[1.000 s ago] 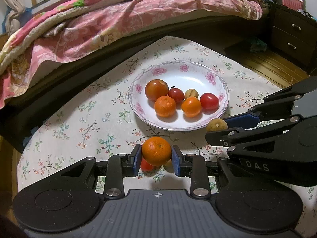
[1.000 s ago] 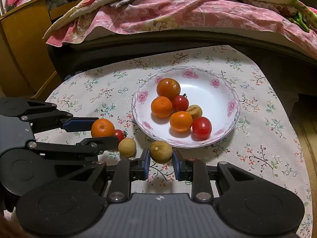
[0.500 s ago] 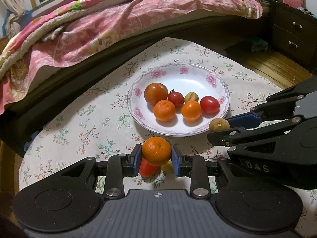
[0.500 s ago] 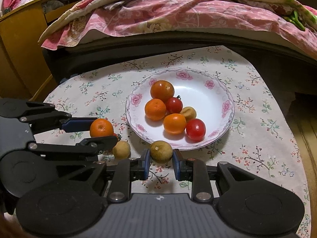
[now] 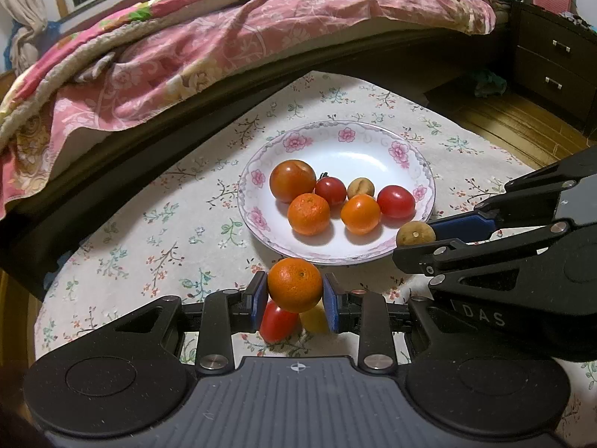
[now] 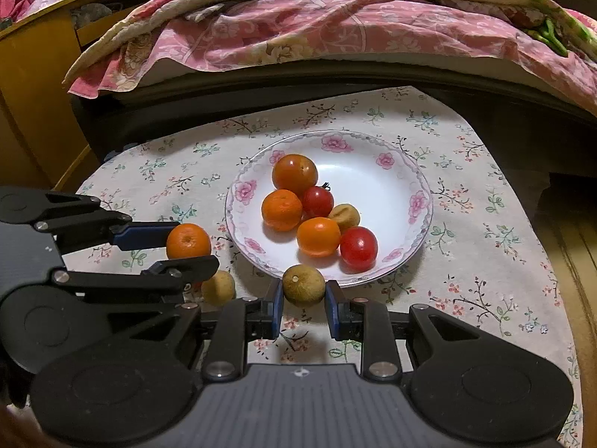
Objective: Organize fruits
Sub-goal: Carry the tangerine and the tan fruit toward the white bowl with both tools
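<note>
Orange peel fills the gap of my left hand-held gripper: in the left wrist view the blue pads are closed on a mandarin, pinched across its middle and lifted clear of the cloth-covered counter. Under it, on the cloth, lie a red tomato and a sliver of yellowish fruit, both unpicked. Ahead sits the flowered plate with six fruits bunched toward its near side; the far half is bare, so I judge that is where a drop would go. At right, my right hand-held gripper comes in side-on, a brown-green fruit at its tip just over the plate's near rim. Right wrist view: that brown-green fruit sits between the pads, held at its widest part, jaws narrowed to fit it, just short of the plate rim. At left, the left hand-held gripper carries the mandarin level, beside the plate. A small tan fruit rests on the counter below it. Both loads are held high, I judge, to clear the raised rim. Pile in the plate is crowded; a release onto it could roll.
</note>
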